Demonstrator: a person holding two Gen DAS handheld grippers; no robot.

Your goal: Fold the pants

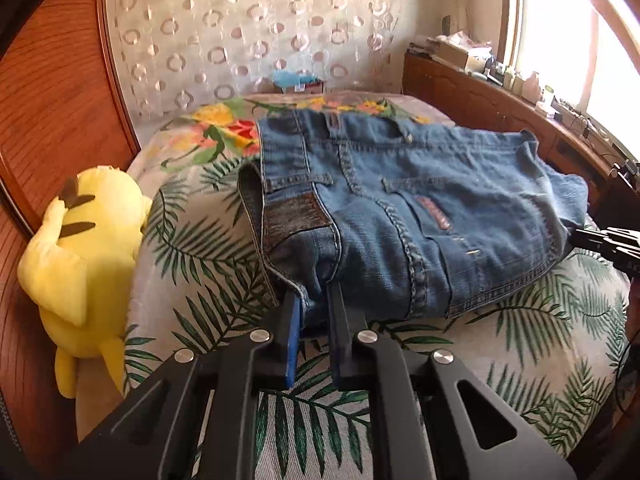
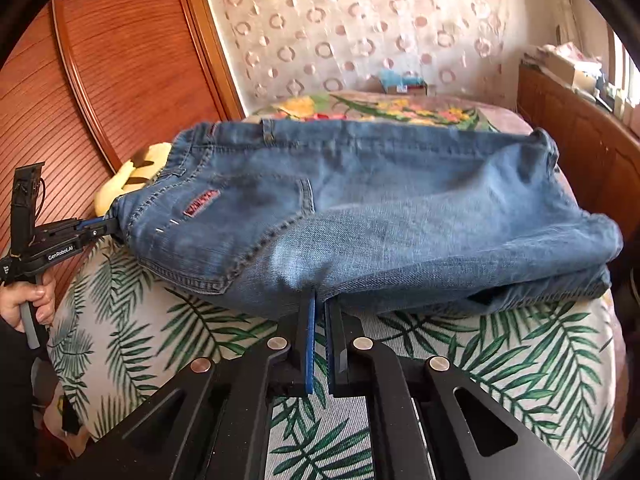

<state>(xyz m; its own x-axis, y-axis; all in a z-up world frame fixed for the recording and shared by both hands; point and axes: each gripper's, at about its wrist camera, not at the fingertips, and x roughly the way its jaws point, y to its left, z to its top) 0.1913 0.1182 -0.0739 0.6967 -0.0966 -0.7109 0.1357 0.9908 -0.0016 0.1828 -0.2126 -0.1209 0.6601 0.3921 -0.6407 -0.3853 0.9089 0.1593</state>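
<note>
Two grips on the pants, both at the near edge. Left wrist view: left tongs [image 1: 314, 300] clamped on the waistband end of the pants [image 1: 400, 208], which lie on the bed [image 1: 224, 264] beside a yellow plush toy [image 1: 84, 256]. Denim looks thick and heavy, with bulky seams; it should hold a crease but sag between grips.

Right wrist view: right tongs [image 2: 320, 300] pinched together on the leg hem edge. Layers are stacked here, so a thin pinch could drop the lower one.

Bright daylight from window [image 1: 560, 40], glare; fisheye-warped edges.
</note>
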